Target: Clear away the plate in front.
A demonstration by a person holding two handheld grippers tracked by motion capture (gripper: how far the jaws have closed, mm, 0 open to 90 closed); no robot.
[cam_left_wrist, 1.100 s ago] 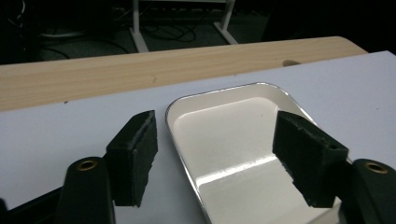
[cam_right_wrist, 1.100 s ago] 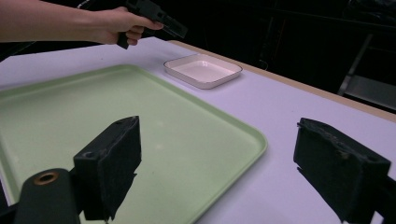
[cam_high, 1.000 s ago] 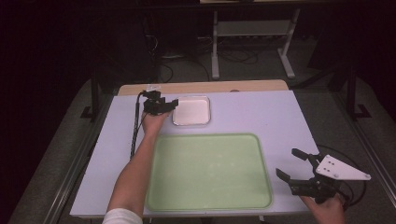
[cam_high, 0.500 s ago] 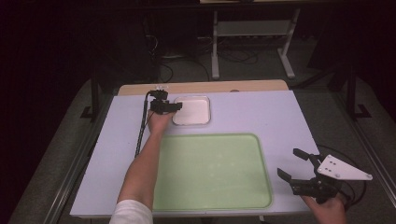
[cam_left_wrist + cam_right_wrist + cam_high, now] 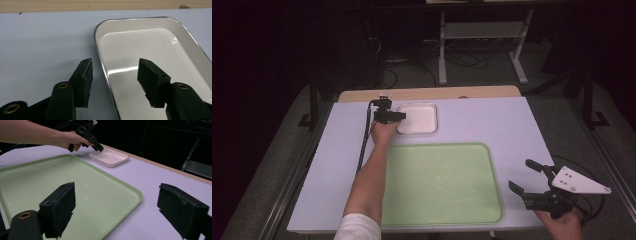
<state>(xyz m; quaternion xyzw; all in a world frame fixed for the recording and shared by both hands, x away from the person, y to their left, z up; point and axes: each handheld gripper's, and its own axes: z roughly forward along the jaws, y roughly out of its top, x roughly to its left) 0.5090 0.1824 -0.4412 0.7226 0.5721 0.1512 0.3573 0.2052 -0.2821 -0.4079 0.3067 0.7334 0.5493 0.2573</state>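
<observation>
Straddling the near-left rim of the white dish (image 5: pixel 150 50), the left gripper (image 5: pixel 113 75) has its fingers (image 5: pixel 83 77) apart, one outside on the desk (image 5: pixel 492 120), the other over the dish's inside, at the far side of the desk. Right gripper (image 5: pixel 526 176), fingers (image 5: pixel 62 205) spread wide and holding nothing, sits at the near right corner, just beside the empty green tray (image 5: pixel 442 185), which lies close in front of the dish.
</observation>
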